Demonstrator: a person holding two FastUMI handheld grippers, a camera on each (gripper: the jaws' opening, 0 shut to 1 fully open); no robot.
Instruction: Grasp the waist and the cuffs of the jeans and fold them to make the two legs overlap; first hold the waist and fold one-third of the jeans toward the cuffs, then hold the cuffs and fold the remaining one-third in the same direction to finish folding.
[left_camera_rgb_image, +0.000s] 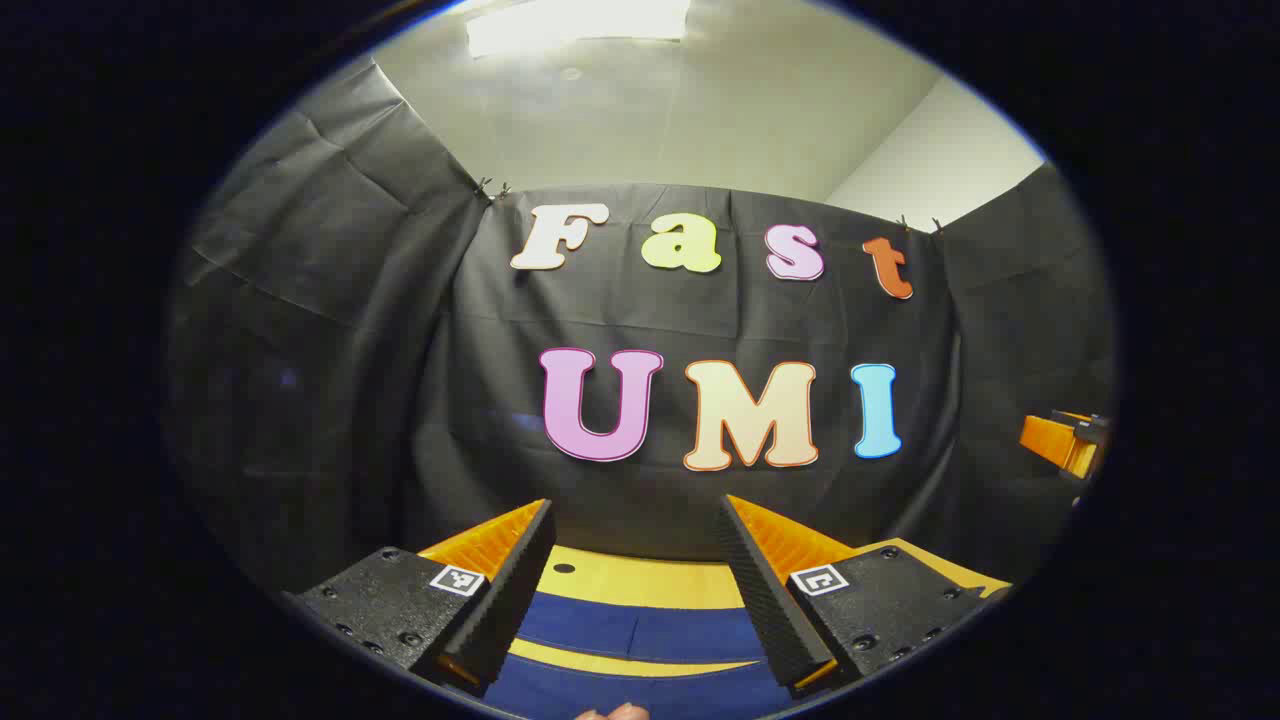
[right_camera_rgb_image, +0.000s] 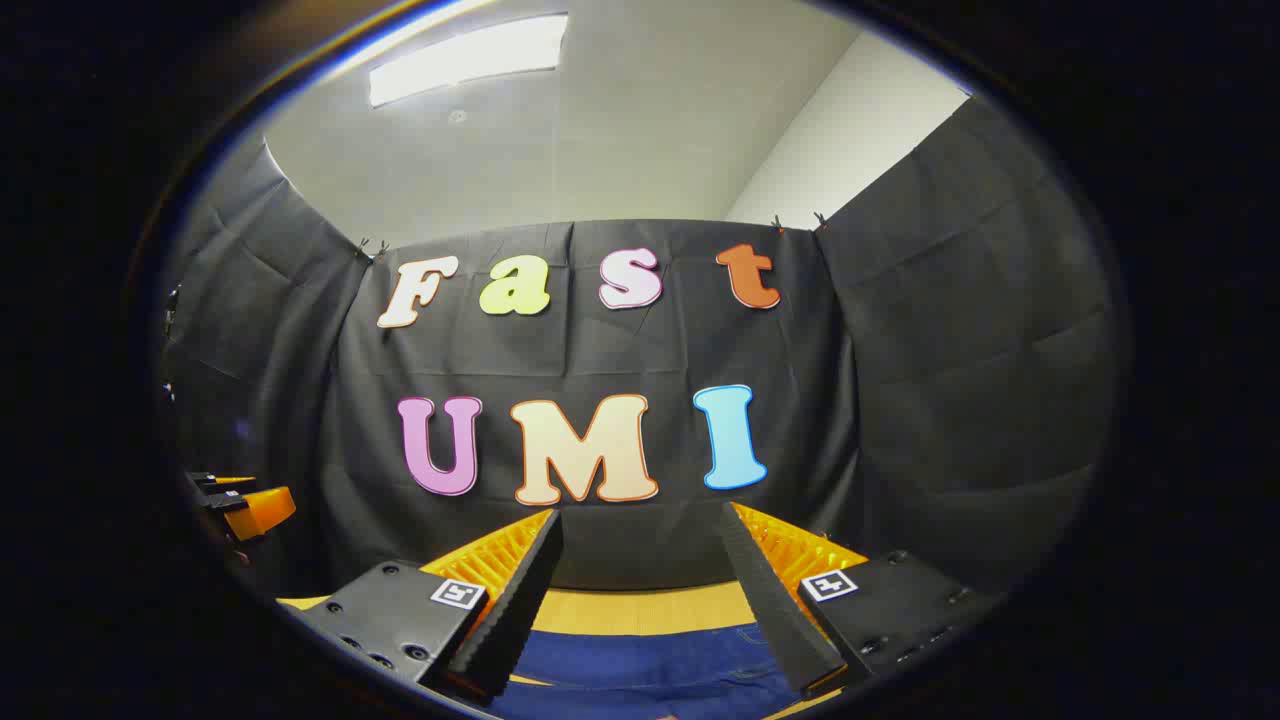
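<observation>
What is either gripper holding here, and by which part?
Nothing. The left gripper and the right gripper are both open, with empty gaps between their fingers. The jeans lie on the table below, ungrasped.

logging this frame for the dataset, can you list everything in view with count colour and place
jeans: one pair, blue denim, flat on the table below both hand-held grippers; two blue bands with table between them in the left gripper view
table: one, yellow wood tone, bare strip beyond the jeans up to the booth wall
booth wall: black cloth, hung on three sides behind the table
clips: small, dark, in pairs along the cloth's top edge
ceiling light: one, white, lit, overhead
room wall: white, above the cloth at right
left hand-held gripper: one, open, above the jeans, holding nothing
right hand-held gripper: one, open, above the jeans, holding nothing
fingertip: person's, bottom edge of the left gripper view
</observation>
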